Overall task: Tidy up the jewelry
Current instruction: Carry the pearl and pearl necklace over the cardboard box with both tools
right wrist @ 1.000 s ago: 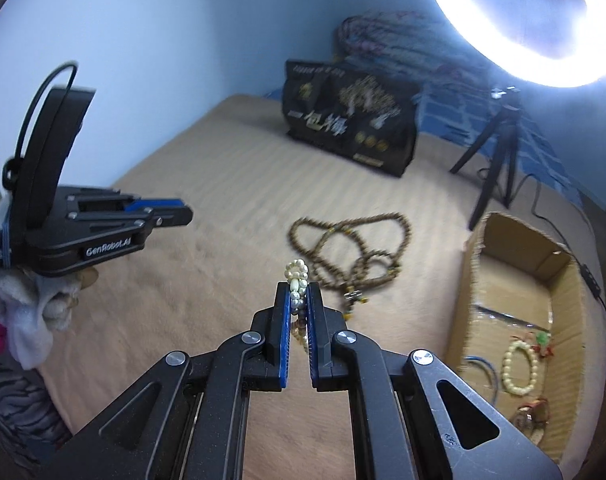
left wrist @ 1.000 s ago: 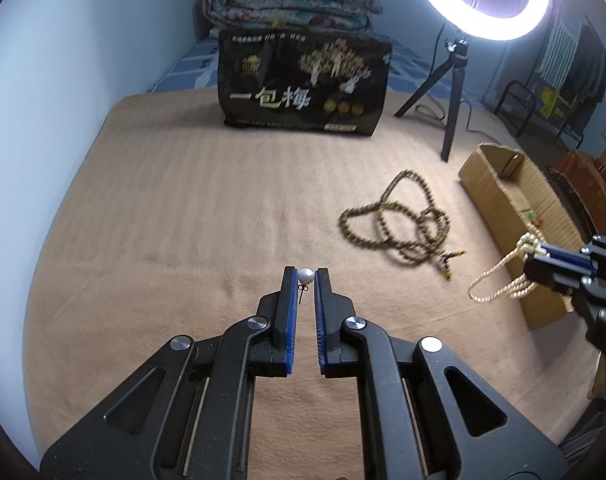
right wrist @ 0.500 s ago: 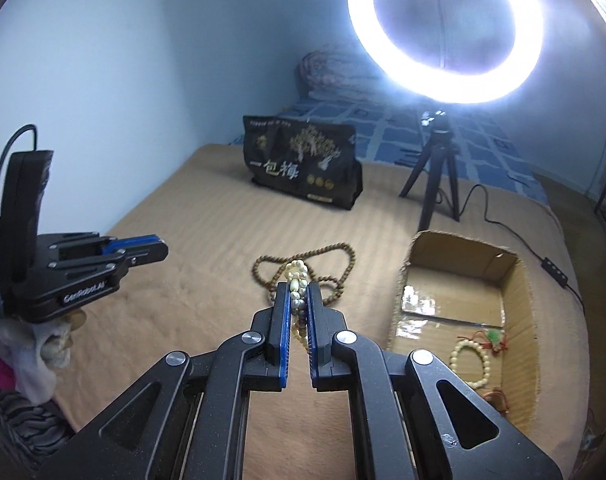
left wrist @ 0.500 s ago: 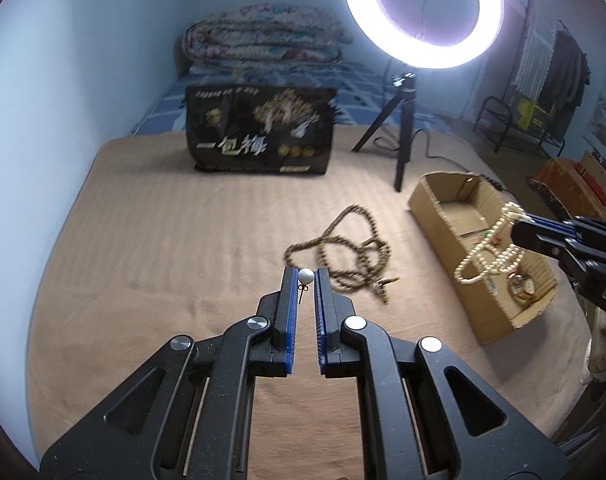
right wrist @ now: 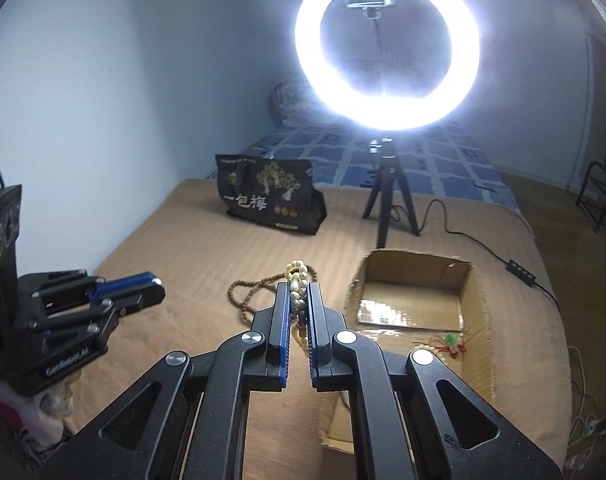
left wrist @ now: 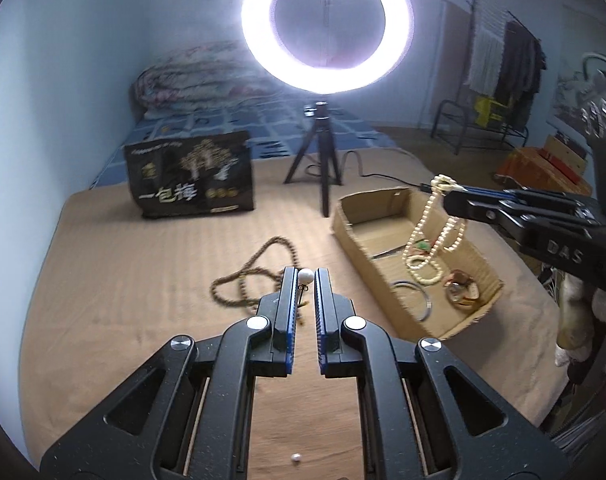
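Observation:
My left gripper (left wrist: 305, 278) is shut on a pearl earring (left wrist: 305, 277) and holds it above the tan bed cover. My right gripper (right wrist: 297, 292) is shut on a cream pearl necklace (right wrist: 296, 276). In the left wrist view the necklace (left wrist: 433, 232) hangs from the right gripper (left wrist: 449, 198) over the open cardboard box (left wrist: 355, 240). A brown bead strand (left wrist: 247, 276) lies on the cover left of the box. The box (right wrist: 473, 320) holds a cream bead bracelet (left wrist: 423, 270), a thin ring bangle (left wrist: 413, 298) and a brown bracelet (left wrist: 463, 288).
A ring light on a small tripod (left wrist: 323, 176) stands behind the box, its cable (right wrist: 483, 248) trailing right. A black printed bag (left wrist: 191, 180) stands at the back left. A loose pearl (left wrist: 295, 457) lies near the front. The bed edge runs along the right.
Both grippers have risen and tilted up. The right gripper carried the pearl necklace from beside the box to over its inside. The left gripper still holds the earring.

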{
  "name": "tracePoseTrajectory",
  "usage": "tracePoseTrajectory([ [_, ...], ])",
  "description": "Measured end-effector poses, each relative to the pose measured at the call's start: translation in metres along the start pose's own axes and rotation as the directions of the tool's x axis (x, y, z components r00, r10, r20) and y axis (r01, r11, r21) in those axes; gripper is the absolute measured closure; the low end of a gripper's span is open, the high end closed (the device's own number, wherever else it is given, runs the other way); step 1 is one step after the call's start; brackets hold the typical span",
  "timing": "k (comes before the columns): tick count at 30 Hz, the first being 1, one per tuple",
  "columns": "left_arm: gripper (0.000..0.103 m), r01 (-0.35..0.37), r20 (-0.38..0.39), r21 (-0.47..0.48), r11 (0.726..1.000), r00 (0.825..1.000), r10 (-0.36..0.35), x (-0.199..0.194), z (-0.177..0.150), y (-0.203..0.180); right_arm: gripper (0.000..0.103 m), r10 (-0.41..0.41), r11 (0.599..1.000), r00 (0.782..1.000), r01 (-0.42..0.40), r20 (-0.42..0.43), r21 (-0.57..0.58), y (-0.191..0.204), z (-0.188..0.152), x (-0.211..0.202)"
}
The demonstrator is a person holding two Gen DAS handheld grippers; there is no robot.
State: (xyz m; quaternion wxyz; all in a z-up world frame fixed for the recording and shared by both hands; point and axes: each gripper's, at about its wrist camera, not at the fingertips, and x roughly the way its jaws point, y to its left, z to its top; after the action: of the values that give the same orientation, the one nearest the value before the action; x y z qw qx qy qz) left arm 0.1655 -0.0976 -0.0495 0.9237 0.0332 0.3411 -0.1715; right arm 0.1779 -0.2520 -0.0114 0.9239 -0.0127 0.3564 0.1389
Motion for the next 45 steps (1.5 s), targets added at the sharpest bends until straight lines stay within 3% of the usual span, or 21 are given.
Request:
tracePoseTrajectory([
  [13, 0.097, 0.077, -0.003, 0.065, 0.995, 0.997, -0.077, 0.018, 0.007, -0.060, 0.097, -0.066, 0.996, 0.998, 0.065, 0.018, 0.058, -0.051, -0.002, -0.016],
  [27, 0.097, 0.123, -0.052, 0.036, 0.992, 0.991, -0.121, 0.064, 0.014, -0.098, 0.097, -0.086, 0.987, 0.996, 0.088, -0.021, 0.137, -0.106, -0.005, 0.004],
  [45, 0.097, 0.146, -0.140, -0.028, 0.989, 0.979, -0.149, 0.119, 0.009, -0.117, 0.097, -0.122, 0.976, 0.985, 0.141, -0.120, 0.169, -0.131, -0.016, 0.042],
])
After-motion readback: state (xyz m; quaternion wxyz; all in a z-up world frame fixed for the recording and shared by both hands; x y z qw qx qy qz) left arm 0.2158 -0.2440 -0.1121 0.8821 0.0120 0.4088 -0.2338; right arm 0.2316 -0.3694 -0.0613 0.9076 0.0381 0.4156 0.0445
